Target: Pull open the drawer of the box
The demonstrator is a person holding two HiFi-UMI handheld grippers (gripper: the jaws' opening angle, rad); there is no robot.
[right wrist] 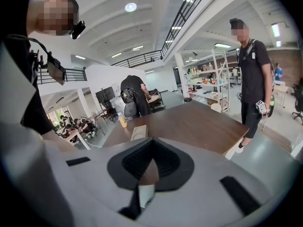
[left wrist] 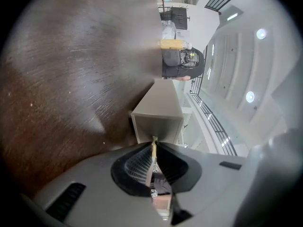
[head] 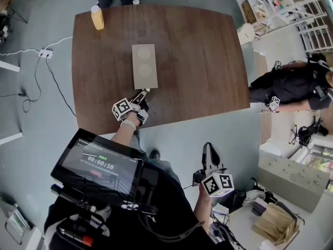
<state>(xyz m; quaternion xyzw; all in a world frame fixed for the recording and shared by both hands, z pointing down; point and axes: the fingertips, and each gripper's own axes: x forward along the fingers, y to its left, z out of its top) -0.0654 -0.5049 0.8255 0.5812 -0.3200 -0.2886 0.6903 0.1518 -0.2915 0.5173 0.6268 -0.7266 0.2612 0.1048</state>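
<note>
Barely visible, the drawer pull (left wrist: 154, 145) sat pinched in my left gripper (head: 142, 94), arm outstretched to the near end of the box (head: 144, 65) on the table (head: 208, 46); my right gripper (head: 208, 151), jaws together, hung clear beside me

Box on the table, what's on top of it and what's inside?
On the box top, only two round marks; nothing stands on it. Its inside is hidden: the drawer looks shut, the left gripper clamped on its pull.
</note>
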